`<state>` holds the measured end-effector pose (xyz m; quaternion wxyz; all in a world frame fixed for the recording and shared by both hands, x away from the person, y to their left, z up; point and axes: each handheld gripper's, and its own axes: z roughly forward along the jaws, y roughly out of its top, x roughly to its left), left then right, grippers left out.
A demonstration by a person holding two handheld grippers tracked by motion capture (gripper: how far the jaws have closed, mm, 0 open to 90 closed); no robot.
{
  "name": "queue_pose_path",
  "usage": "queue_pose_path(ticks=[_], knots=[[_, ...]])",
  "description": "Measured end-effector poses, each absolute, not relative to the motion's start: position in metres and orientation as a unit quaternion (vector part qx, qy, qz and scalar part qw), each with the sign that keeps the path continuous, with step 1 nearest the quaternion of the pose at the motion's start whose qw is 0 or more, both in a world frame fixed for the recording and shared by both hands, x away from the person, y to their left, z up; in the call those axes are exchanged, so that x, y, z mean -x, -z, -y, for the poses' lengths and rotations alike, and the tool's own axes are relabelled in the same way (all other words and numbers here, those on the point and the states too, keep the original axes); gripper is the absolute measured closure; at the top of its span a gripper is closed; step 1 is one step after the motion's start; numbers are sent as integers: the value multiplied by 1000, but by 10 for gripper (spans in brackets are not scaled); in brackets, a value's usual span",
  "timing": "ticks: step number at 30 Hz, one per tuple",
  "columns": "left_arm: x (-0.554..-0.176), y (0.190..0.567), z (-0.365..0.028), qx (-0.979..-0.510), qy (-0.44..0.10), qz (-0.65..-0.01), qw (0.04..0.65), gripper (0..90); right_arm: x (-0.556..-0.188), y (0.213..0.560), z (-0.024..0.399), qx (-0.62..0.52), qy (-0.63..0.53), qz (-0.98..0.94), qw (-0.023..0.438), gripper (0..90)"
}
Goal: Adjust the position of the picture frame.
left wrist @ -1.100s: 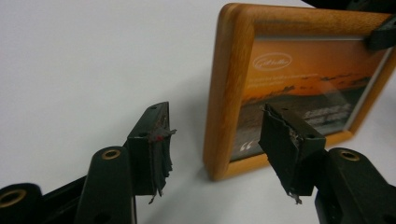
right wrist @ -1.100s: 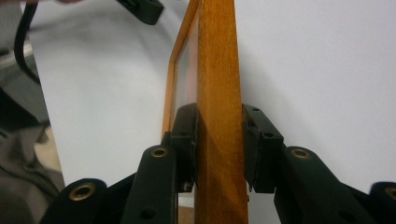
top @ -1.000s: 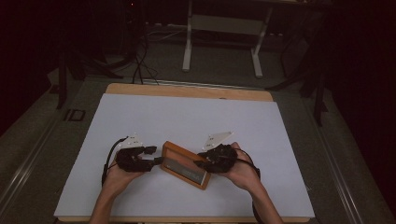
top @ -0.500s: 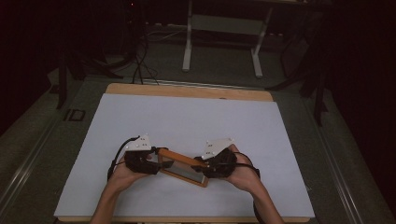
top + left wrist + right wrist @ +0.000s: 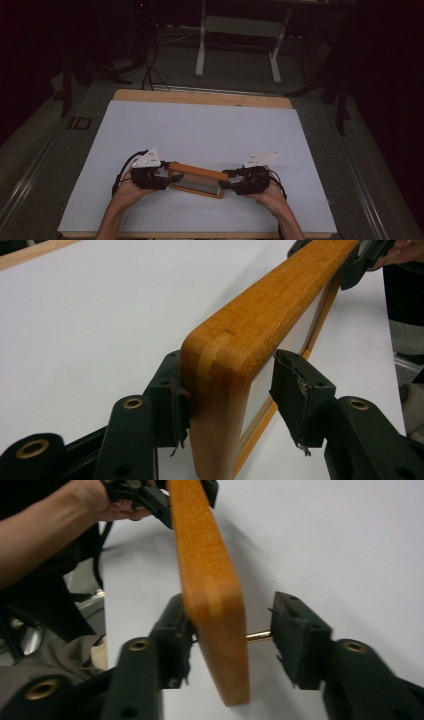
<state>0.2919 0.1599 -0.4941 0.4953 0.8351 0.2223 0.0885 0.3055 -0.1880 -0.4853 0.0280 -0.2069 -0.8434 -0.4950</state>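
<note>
A wooden frame (image 5: pixel 195 172) with a pale panel stands on its long edge on the white sheet, leaning a little, between my two grippers. My left gripper (image 5: pixel 167 176) straddles its left end. In the left gripper view the frame (image 5: pixel 260 305) runs away from the gripper (image 5: pixel 230 395); one pad (image 5: pixel 175 405) touches the wood and the other stands off with a gap, the jaws having just been closing. My right gripper (image 5: pixel 225 179) straddles the right end. Its jaws (image 5: pixel 230 635) have just been opening around the frame (image 5: pixel 205 570), with a clear gap on one side.
The white sheet (image 5: pixel 200 125) covers a wooden table whose far edge (image 5: pixel 200 97) shows beyond it. Past the table, the legs of a desk (image 5: pixel 202 50) and cables (image 5: pixel 147 75) stand on the dark floor. A person's hands hold both grippers near the front edge.
The frame lay flat and slanted between the grippers; now it stands on its long edge. The right gripper has shifted right and down to the frame's end.
</note>
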Motion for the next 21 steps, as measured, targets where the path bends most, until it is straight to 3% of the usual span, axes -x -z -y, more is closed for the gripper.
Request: queue_pose_path(ticks=[1,3,4,15,21], knots=[[-292,494,-160,-835,-88,-222,495,498,-305,485,188,207,495,843,28,542],[-292,494,-160,-835,-86,-224,495,491,-306,486,189,196,505,840,29,666],[-292,494,-160,-835,-85,-224,495,488,-305,484,189,193,505,841,22,674],[-294,485,-161,-839,-92,-231,485,419,-310,471,181,154,481,863,-8,691],[-296,469,-159,-849,-95,-215,473,427,-319,453,167,129,471,872,-19,692]])
